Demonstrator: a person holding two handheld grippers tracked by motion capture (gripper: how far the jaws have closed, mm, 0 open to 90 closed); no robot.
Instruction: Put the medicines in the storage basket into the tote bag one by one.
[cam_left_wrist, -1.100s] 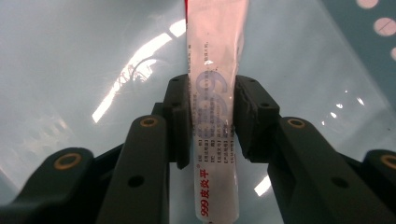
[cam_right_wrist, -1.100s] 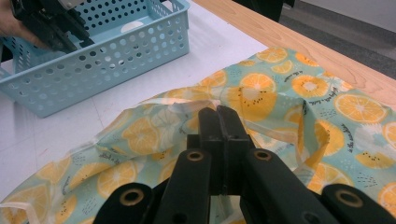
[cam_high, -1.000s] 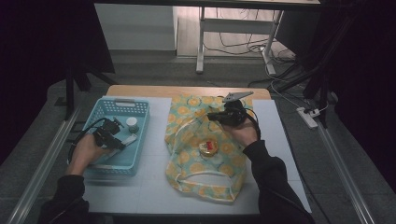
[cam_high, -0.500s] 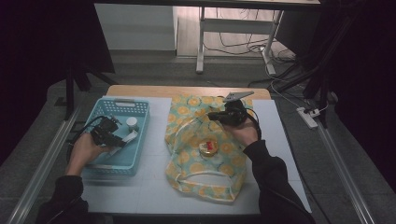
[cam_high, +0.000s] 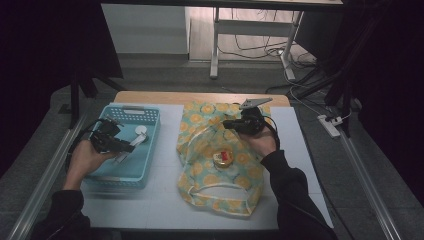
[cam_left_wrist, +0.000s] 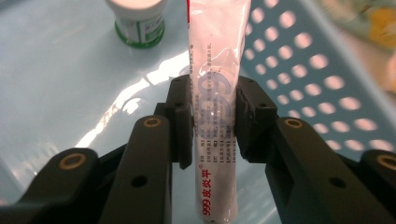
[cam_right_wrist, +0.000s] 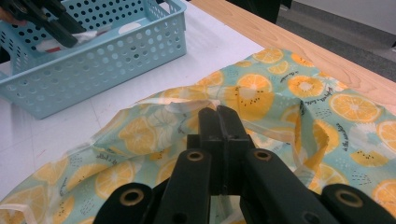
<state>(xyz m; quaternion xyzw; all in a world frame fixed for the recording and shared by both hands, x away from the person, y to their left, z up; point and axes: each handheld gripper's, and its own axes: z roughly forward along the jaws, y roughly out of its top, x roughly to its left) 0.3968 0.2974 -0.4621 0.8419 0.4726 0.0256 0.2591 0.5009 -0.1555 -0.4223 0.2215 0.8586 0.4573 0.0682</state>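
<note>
High view: the left gripper (cam_high: 116, 145) clamps a white tube (cam_left_wrist: 215, 93) over the blue basket (cam_high: 145, 165), beside a small bottle (cam_left_wrist: 138, 21). The jar (cam_high: 223, 158) lies on the fruit-print bag (cam_high: 220, 200). The right gripper (cam_high: 231, 123) pinches the bag's cloth, jaws closed.

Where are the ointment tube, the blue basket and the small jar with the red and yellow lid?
ointment tube (cam_left_wrist: 217, 70), left gripper view, middle of its body.
blue basket (cam_high: 150, 131), high view, right wall.
small jar (cam_high: 223, 158), high view, its lid.
</note>
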